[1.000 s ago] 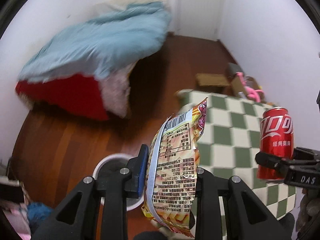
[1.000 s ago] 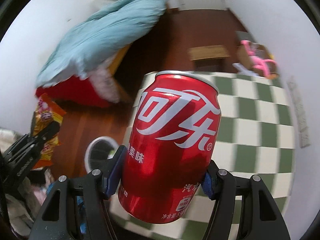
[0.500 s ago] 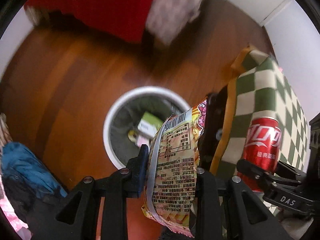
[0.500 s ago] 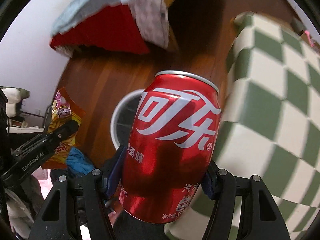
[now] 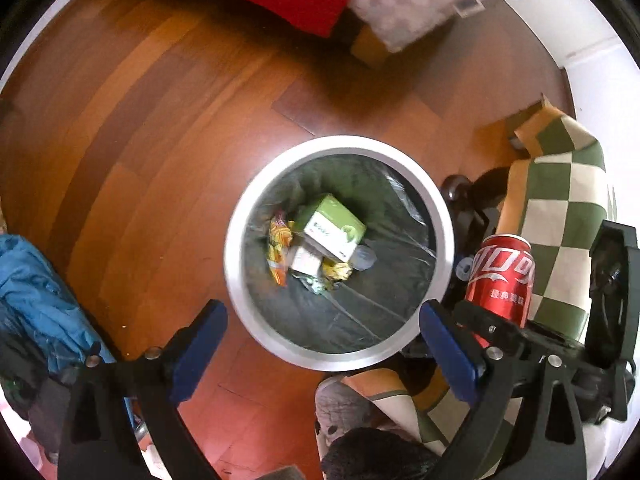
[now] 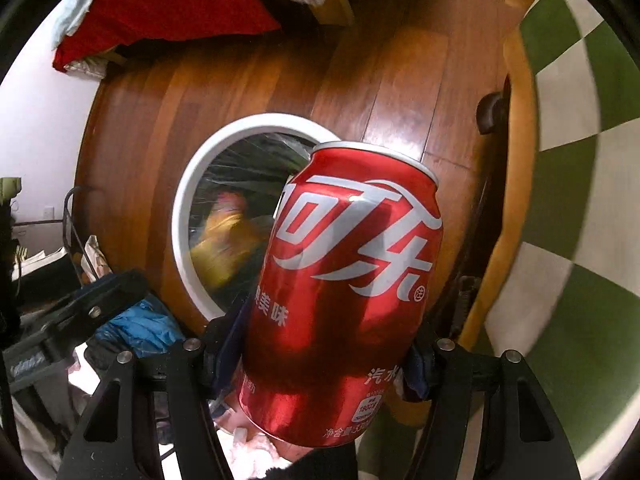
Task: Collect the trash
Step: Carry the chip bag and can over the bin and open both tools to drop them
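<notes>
- Left gripper (image 5: 320,344) hangs pointing steeply down over the trash bin (image 5: 240,280); its jaws have just been opening and stand spread wide with nothing between them, the blue pads framing the near rim.
- That spread over the bin's mouth reads as a release: a yellow-and-orange snack bag (image 5: 279,251) lies inside the bin, against the liner on its left side. In the right wrist view it shows only as a blurred yellow shape (image 6: 224,240).
- Right gripper (image 6: 328,344) is pinching one red cola can (image 6: 344,292) by its lower half, a pad pressed on each side. The can stands roughly upright, tilted a little.
- Seen from the left wrist, the can (image 5: 502,280) is just outside the bin's right rim, not yet over the opening. Holding it low on the body leaves the top free, which I judge suits a clean drop once it is over the mouth.
- Counts: one bin, with a white rim and a dark plastic liner; one can; one snack bag.
- Also in the bin: one green-and-white carton (image 5: 334,232), one small pale box (image 5: 306,262) below it, and some small scraps too jumbled to count.
- Bin stands on the wooden floor (image 5: 160,140), close beside a green-and-cream checked cloth (image 5: 564,208).
</notes>
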Motion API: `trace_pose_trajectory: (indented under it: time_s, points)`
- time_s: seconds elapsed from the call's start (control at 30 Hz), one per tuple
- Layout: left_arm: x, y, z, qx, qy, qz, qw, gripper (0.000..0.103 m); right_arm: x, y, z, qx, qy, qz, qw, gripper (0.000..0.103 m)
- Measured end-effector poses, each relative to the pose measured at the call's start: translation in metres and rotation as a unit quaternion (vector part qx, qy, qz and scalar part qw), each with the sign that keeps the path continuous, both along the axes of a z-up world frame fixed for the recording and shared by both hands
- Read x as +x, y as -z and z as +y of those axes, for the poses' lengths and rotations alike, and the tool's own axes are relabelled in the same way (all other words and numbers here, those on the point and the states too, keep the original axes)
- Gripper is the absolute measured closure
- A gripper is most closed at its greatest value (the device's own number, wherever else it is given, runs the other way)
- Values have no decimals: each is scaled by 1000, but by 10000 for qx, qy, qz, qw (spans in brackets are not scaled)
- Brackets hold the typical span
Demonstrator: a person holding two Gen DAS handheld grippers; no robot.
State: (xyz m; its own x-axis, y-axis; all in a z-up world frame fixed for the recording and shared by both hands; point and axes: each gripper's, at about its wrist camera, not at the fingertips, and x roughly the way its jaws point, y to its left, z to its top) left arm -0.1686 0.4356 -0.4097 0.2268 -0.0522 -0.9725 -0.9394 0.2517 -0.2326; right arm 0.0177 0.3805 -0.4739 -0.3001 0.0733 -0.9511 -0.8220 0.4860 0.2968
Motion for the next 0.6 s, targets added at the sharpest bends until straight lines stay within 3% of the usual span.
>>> trace_pose_trajectory:
  time_s: [0.1,0.17,0.2,0.37,0.6]
  points:
    - [-15,-12,-5,273,-217,113,9993,5,2,13,6,-76,42,158,9998,32]
    - [-23,-20,-10,449,-304,216,9983,5,3,16,9,-38,17,248,9997,3]
    - [-27,-26,-15,550,-350,258,9975,5,4,15,8,-16,18,291,9996,0]
    - [-44,-63,-43,1063,-438,403,9925,5,-6,-4,4,58,-111,400,9991,0]
    - [-57,-129,-94,1677,-414,398,9842,5,-28,-79,-32,386,-702,-376,9961,0]
